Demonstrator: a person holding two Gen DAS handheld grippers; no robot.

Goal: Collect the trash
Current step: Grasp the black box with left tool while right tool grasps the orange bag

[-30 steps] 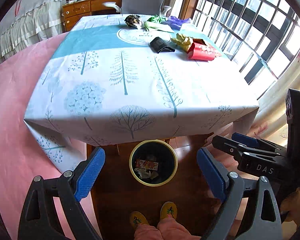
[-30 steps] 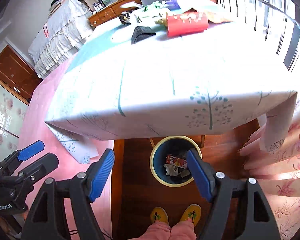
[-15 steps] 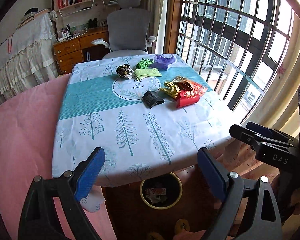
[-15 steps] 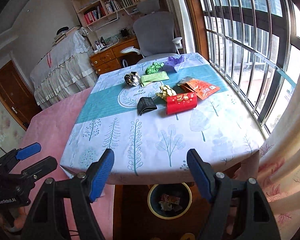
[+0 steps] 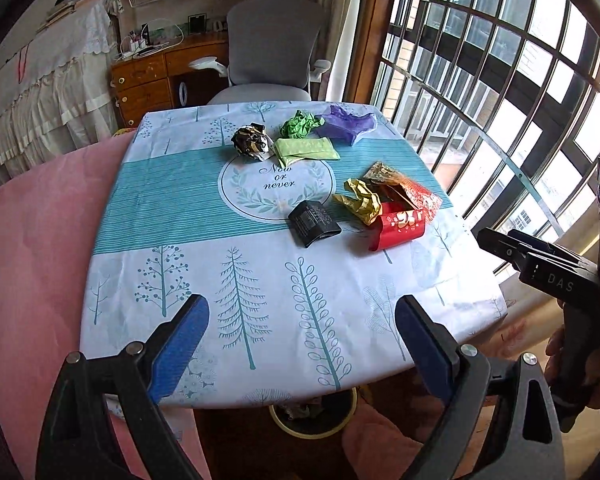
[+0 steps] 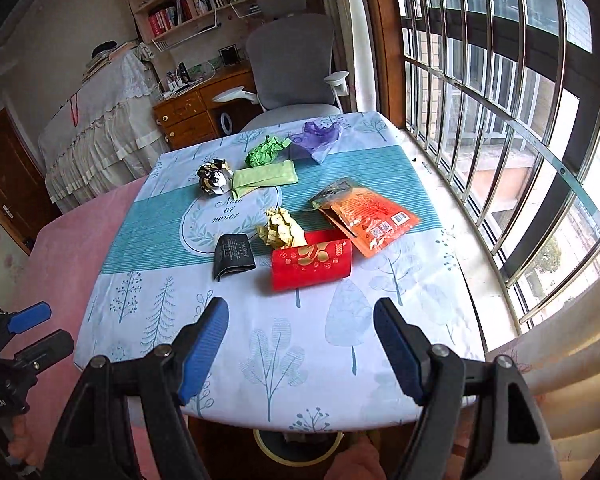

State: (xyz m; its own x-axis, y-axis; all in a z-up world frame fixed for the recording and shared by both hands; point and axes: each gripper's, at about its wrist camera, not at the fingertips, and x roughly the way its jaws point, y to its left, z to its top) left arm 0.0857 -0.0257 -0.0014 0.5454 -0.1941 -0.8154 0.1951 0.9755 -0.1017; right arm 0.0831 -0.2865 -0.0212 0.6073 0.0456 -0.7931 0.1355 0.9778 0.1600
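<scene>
Several pieces of trash lie on the tablecloth [image 5: 260, 280]: a red packet [image 5: 398, 228] [image 6: 312, 266], a black wrapper [image 5: 314, 224] [image 6: 233, 257], a crumpled gold wrapper [image 5: 360, 200] [image 6: 281, 228], an orange bag [image 6: 364, 216], a light green packet [image 5: 306, 150] [image 6: 264, 178], a green paper ball [image 5: 300, 124], a purple bag [image 5: 346, 124] and a black-and-white ball [image 5: 252, 140]. My left gripper [image 5: 300, 344] is open and empty over the table's near edge. My right gripper [image 6: 300, 348] is open and empty, short of the red packet. A yellow-rimmed bin [image 5: 314, 418] [image 6: 298, 446] sits below the table edge.
A grey office chair [image 5: 270, 52] stands behind the table. A barred window [image 5: 500, 100] runs along the right. A pink cover [image 5: 32, 240] lies to the left. A wooden desk [image 5: 156, 76] is at the back.
Both grippers have risen from over the bin under the table edge to above the near edge, so the view now takes in the whole tabletop. Both stayed open and empty.
</scene>
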